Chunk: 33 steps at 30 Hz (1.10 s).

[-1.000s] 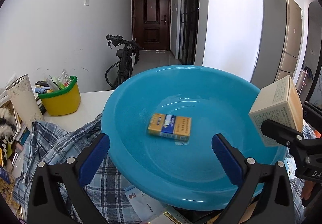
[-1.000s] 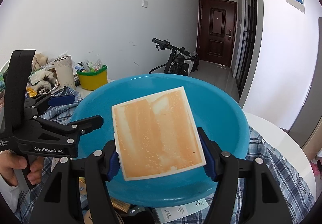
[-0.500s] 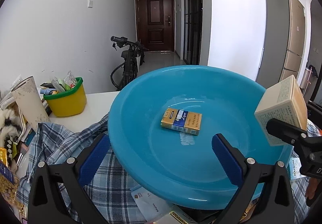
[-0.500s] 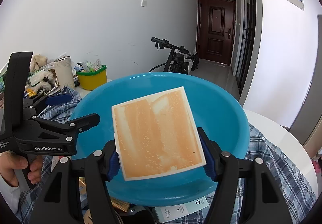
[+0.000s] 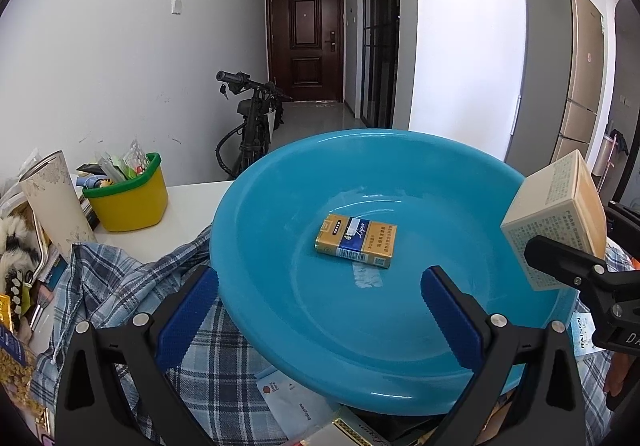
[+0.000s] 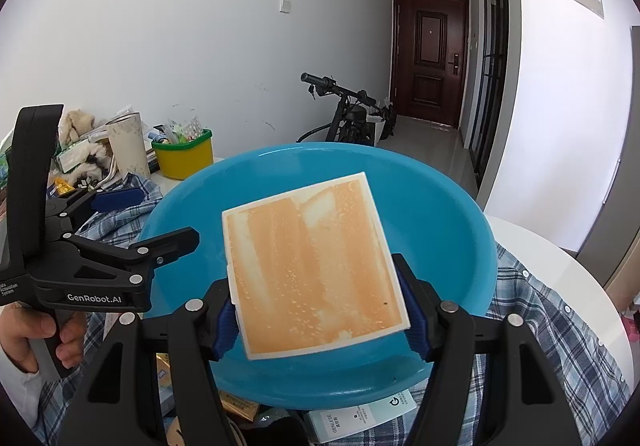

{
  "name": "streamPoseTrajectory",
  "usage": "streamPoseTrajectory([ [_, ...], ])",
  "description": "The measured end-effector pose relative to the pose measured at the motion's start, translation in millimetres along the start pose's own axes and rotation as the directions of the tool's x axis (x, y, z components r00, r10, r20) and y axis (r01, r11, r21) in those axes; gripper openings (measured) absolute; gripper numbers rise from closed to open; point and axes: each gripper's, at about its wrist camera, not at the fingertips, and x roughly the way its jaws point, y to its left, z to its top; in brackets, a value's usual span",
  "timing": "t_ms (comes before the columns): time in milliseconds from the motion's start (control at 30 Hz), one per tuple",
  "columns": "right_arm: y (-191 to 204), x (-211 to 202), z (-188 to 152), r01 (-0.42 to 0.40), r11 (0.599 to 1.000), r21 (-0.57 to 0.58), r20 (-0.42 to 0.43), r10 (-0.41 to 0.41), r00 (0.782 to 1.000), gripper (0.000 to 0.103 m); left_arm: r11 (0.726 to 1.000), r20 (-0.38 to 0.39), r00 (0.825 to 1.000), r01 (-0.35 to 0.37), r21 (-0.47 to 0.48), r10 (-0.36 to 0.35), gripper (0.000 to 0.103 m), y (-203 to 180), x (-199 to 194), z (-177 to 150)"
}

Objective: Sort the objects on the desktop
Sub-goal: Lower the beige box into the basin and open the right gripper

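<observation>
A big blue basin [image 5: 280, 230] sits on a plaid shirt [image 5: 120, 286] on the white table. A gold and blue cigarette pack [image 5: 355, 240] lies flat in its middle. My left gripper [image 5: 320, 310] is open and empty at the basin's near rim. My right gripper [image 6: 320, 322] is shut on an orange and cream box [image 6: 316, 266] and holds it above the basin [image 6: 440, 213]. The box also shows at the right of the left wrist view [image 5: 556, 213]. The left gripper also shows in the right wrist view [image 6: 148, 221], open.
A yellow tub with a green rim [image 5: 128, 197], full of small items, and a patterned cup [image 5: 52, 201] stand at the back left. Packets and papers [image 5: 296, 402] lie under the basin's near edge. A bicycle [image 5: 252, 121] stands behind the table.
The left gripper has drawn back to the left, away from the pack lying in the basin. The right gripper holds the box nearly still.
</observation>
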Motion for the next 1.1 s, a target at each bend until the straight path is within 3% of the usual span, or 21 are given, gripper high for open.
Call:
streamPoseTrajectory([
  [733, -1, -8, 0, 0.031, 0.999, 0.010, 0.036, -0.032, 0.999, 0.066, 1.000, 0.017, 1.000, -0.012, 0.014, 0.011, 0.103, -2, -7, 1],
  [800, -2, -14, 1, 0.041, 0.999, 0.015, 0.071, -0.042, 0.997, 0.082, 1.000, 0.017, 1.000, -0.010, 0.012, 0.010, 0.103, -1, -7, 1],
  [833, -2, -19, 2, 0.057, 0.998, 0.015, 0.092, -0.058, 0.994, 0.103, 1.000, 0.016, 1.000, -0.010, 0.011, 0.009, 0.103, -1, -6, 1],
  [967, 0, -31, 5, 0.089, 0.996, 0.015, 0.156, -0.090, 0.984, 0.103, 1.000, 0.019, 1.000, -0.012, 0.009, 0.012, 0.103, 0, -6, 1],
  [1100, -2, -24, 5, 0.081, 0.996, 0.023, 0.131, -0.084, 0.988, 0.103, 1.000, 0.018, 1.000, -0.013, 0.004, 0.013, 0.103, 2, -5, 1],
])
